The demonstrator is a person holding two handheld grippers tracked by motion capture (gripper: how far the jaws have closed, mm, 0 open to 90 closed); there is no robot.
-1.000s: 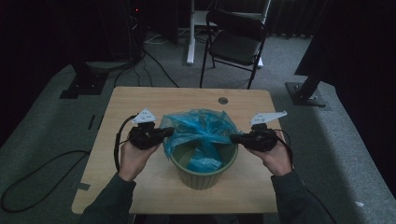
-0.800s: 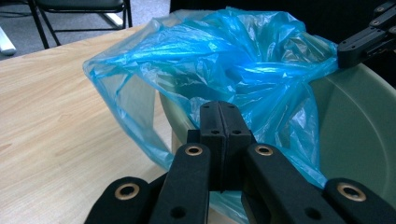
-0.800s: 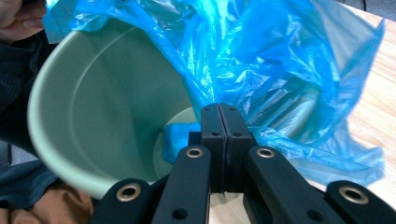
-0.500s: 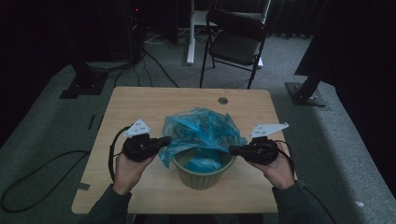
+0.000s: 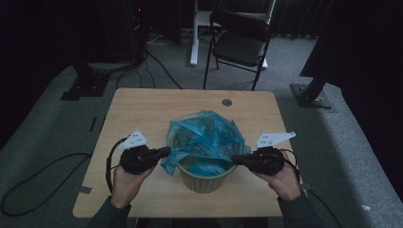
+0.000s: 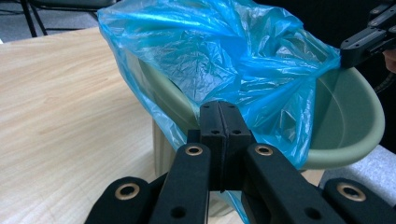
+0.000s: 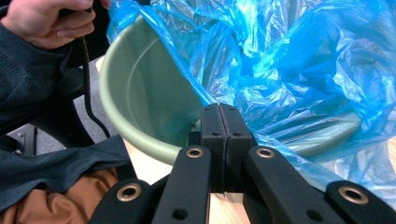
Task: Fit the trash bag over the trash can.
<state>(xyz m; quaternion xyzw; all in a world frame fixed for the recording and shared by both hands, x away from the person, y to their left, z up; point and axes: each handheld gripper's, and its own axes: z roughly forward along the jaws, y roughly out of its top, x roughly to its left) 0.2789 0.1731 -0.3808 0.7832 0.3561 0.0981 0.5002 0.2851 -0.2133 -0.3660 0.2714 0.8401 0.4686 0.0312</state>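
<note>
A pale green bin (image 5: 204, 180) stands near the table's front edge, lined with a crumpled blue plastic bag (image 5: 204, 135). My left gripper (image 5: 164, 152) sits at the bin's left side, shut on the blue bag's edge, which is drawn out over the rim. My right gripper (image 5: 234, 160) is at the right side, shut on the opposite edge. In the left gripper view the shut gripper (image 6: 219, 112) meets the bag (image 6: 210, 60) over the bin's rim (image 6: 355, 140). In the right gripper view the shut gripper (image 7: 219, 116) pinches the bag (image 7: 289, 60) at the bin (image 7: 140, 102).
The wooden table (image 5: 142, 109) has a cable hole (image 5: 226, 102) at the back. A black folding chair (image 5: 237, 45) stands behind the table, with stand bases (image 5: 313, 95) and cables on the grey floor. The person's left hand (image 7: 51, 23) shows in the right gripper view.
Both grippers have moved toward the table's front edge and lower, stretching the bag's edges outward and down over the bin's sides.
</note>
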